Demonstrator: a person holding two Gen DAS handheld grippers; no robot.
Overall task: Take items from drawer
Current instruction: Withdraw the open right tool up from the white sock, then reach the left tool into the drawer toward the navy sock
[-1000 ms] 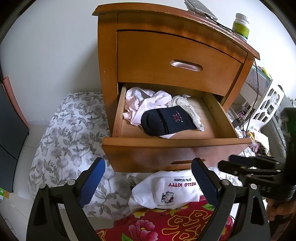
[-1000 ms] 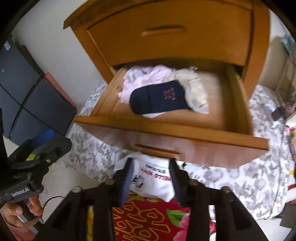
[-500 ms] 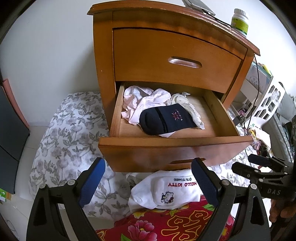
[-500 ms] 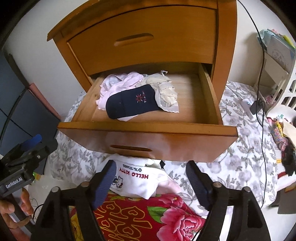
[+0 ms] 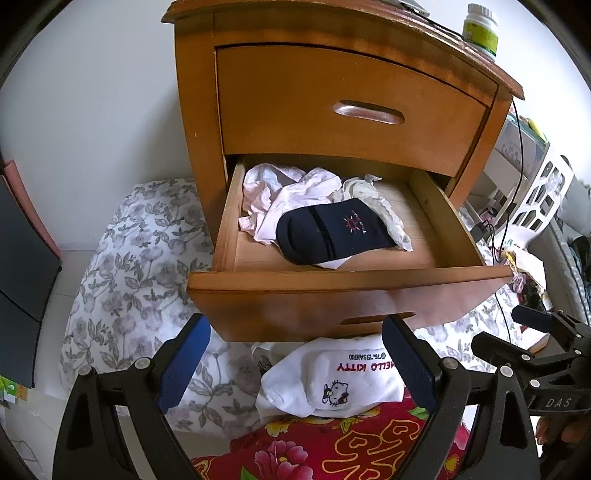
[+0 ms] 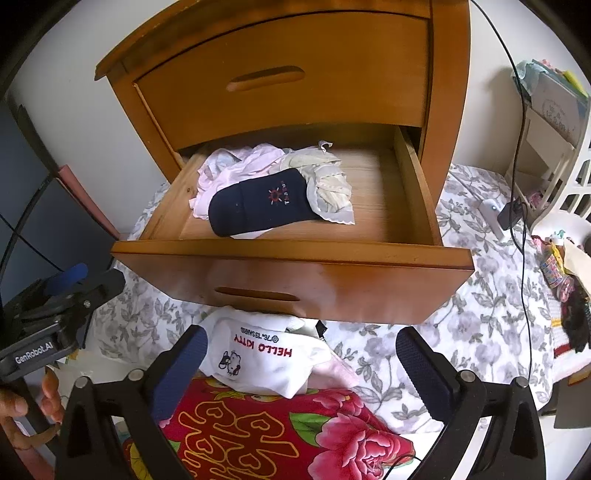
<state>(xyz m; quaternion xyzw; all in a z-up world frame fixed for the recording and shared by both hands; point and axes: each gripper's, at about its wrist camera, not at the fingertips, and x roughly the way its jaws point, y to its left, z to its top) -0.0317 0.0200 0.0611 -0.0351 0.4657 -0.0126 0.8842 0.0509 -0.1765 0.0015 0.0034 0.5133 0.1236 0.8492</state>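
The bottom drawer (image 5: 347,284) of the wooden nightstand (image 5: 295,96) is pulled out. Inside it lies a dark blue sock (image 5: 332,232) on top of some pink cloth (image 5: 280,192) and a cream cloth (image 5: 373,195) — all bunched on the left and middle of the drawer. The right part of the drawer floor is bare wood.

Below the drawer front lies a white sock (image 6: 258,358) with a cat picture and red letters. It rests partly on a red flowered cloth (image 6: 280,432) and partly on a grey flowered sheet (image 5: 144,258).

The right claw (image 6: 301,369) has just been opening, and its blue pads are now spread wide. The white sock lies below, between the two fingers, but the pads do not touch it. Nothing is pinched.

The left claw (image 5: 295,363) is spread wide too — it hangs over the white sock and holds nothing.

A white bottle (image 5: 480,26) with a green label stands on top of the nightstand. A black cord (image 6: 517,147) hangs down its right side.
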